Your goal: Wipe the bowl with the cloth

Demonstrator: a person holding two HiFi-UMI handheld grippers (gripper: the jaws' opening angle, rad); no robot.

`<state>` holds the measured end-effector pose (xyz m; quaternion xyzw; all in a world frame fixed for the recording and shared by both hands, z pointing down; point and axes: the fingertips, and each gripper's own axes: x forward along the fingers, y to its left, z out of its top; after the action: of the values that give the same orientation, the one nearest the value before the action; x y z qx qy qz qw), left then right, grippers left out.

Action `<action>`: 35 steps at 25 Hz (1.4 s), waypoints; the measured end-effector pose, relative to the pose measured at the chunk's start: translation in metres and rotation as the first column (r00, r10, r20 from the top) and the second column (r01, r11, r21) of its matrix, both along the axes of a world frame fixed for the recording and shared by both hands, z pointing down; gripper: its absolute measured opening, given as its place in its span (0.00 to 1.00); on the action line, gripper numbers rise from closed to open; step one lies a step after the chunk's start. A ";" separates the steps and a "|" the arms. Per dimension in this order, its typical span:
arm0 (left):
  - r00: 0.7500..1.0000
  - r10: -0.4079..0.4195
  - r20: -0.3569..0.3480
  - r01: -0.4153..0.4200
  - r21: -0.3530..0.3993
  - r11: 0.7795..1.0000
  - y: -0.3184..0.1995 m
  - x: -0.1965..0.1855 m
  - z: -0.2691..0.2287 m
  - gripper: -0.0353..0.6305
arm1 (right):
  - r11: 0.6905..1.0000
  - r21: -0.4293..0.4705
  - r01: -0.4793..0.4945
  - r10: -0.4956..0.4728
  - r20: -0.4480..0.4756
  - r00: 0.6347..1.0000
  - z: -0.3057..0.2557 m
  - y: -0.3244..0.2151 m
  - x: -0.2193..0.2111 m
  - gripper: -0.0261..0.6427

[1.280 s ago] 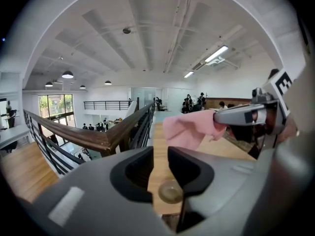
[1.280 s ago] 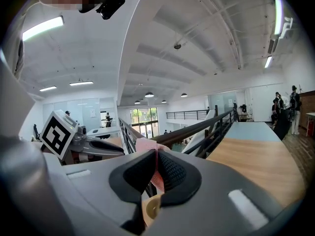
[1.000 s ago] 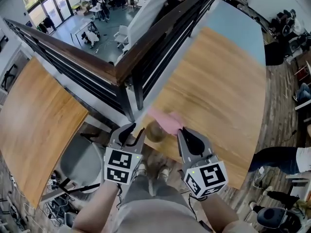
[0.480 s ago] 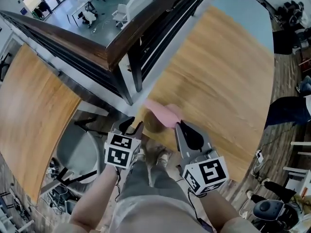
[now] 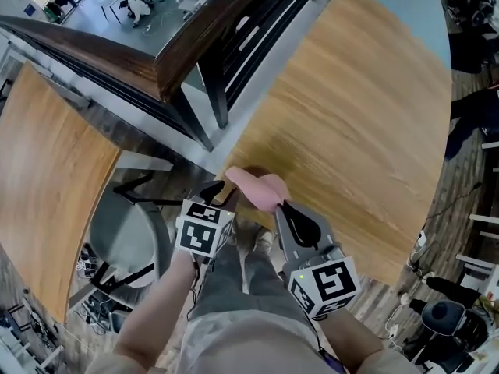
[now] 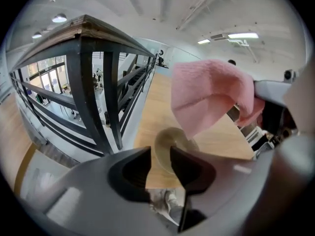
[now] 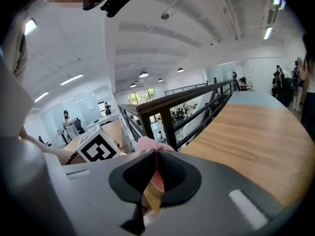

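Observation:
A pink cloth (image 5: 257, 187) hangs from my right gripper (image 5: 282, 207), which is shut on it; the pink fold shows between the jaws of my right gripper (image 7: 156, 166). In the left gripper view the cloth (image 6: 211, 97) droops over a small olive-tan bowl (image 6: 172, 139). My left gripper (image 6: 160, 154) is closed on the bowl's near rim. From the head view the cloth hides most of the bowl, and my left gripper (image 5: 221, 195) sits just left of it, at the near edge of the wooden table (image 5: 366, 115).
A dark railing (image 5: 203, 45) with a wooden top rail runs along the table's far left side. A grey chair (image 5: 125, 240) stands at lower left beside a second wooden table (image 5: 47, 178). My own legs and shoes are below the grippers.
The cloth has come down over the bowl and now covers most of it. Both grippers have drawn closer together by the table's near edge.

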<state>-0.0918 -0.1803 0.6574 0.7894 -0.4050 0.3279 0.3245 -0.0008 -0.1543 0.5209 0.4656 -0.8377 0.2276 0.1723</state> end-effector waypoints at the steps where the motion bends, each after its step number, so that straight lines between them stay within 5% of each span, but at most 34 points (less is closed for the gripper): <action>1: 1.000 -0.003 -0.002 0.003 -0.017 1.000 -0.001 0.000 0.006 0.24 | 1.000 -0.006 -0.002 0.002 0.001 1.000 0.003 -0.001 0.001 0.06; 12: 0.994 -0.082 -0.074 0.069 -0.161 0.985 -0.001 0.003 0.047 0.23 | 0.999 -0.037 -0.027 0.028 0.009 1.000 0.025 -0.013 0.012 0.06; 17: 0.982 -0.155 -0.110 0.134 -0.179 0.975 -0.004 0.006 0.050 0.09 | 0.998 -0.048 -0.028 0.029 0.011 1.000 0.031 -0.011 0.019 0.06; 22: 0.970 -0.192 -0.148 0.163 -0.191 0.968 -0.005 0.012 0.050 0.07 | 0.998 -0.049 -0.035 0.036 0.011 0.999 0.032 -0.008 0.026 0.06; 26: 0.964 -0.206 -0.166 0.179 -0.167 0.970 -0.006 0.014 0.039 0.07 | 0.999 -0.038 -0.039 0.039 0.013 0.999 0.029 -0.004 0.032 0.06; 35: 0.975 -0.136 -0.174 0.142 0.026 0.990 -0.020 0.028 -0.039 0.07 | 0.995 0.065 -0.072 0.069 0.050 0.996 -0.021 -0.019 0.054 0.06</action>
<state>-0.0640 -0.1999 0.6186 0.7905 -0.4358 0.2276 0.3652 0.0530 -0.1736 0.4997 0.4948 -0.8318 0.2163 0.1285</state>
